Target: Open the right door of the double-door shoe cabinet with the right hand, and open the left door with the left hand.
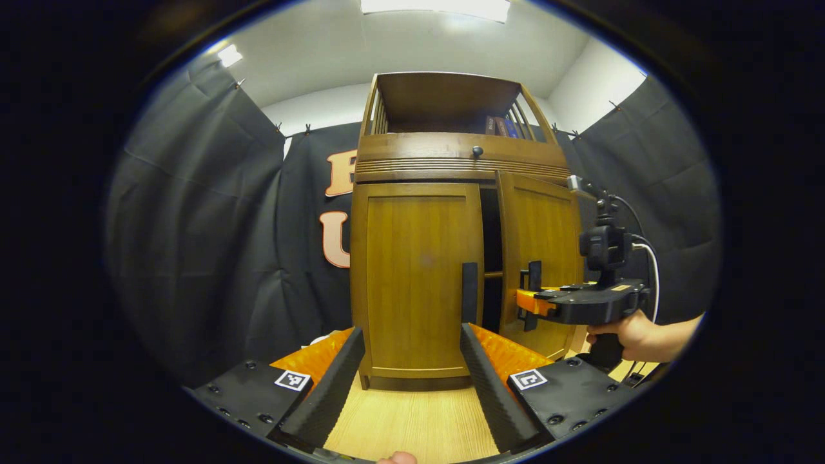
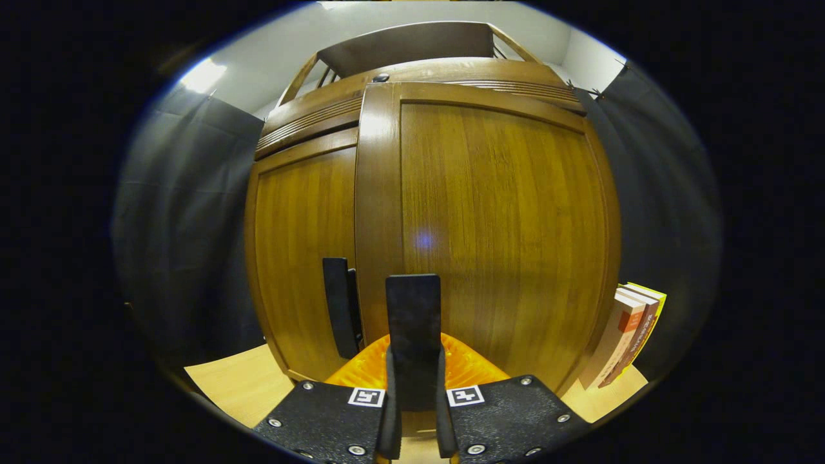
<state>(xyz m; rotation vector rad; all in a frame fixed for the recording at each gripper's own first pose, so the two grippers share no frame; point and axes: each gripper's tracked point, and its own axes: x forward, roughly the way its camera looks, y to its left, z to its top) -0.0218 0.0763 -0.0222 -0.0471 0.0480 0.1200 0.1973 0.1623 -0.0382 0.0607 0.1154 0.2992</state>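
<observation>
**Cabinet layout on the table**

The shoe cabinet point(image 1: 445, 258) stands on the table point(image 1: 412, 425) at 12 o'clock. Its left door point(image 1: 419, 283) lies beside the right door point(image 1: 541, 258), which is ajar. Books point(image 2: 628, 335) lean at the cabinet's 3 o'clock side.

Left gripper point(image 1: 412, 361) fingers spread, bare table point(image 1: 412, 419) strip between them, running up to the closed left door point(image 1: 416, 277). Left door handle point(image 1: 470, 292) free, nothing in front of it. Right door point(image 1: 541, 258) swung partly out, dark gap between the doors. Right gripper point(image 2: 412, 386) clamped on the right door handle point(image 2: 412, 322) and, with the hand point(image 1: 635, 335), blocks the table's right side. Books point(image 2: 625, 335) lean at the cabinet's right side, close to the open door's edge.
</observation>
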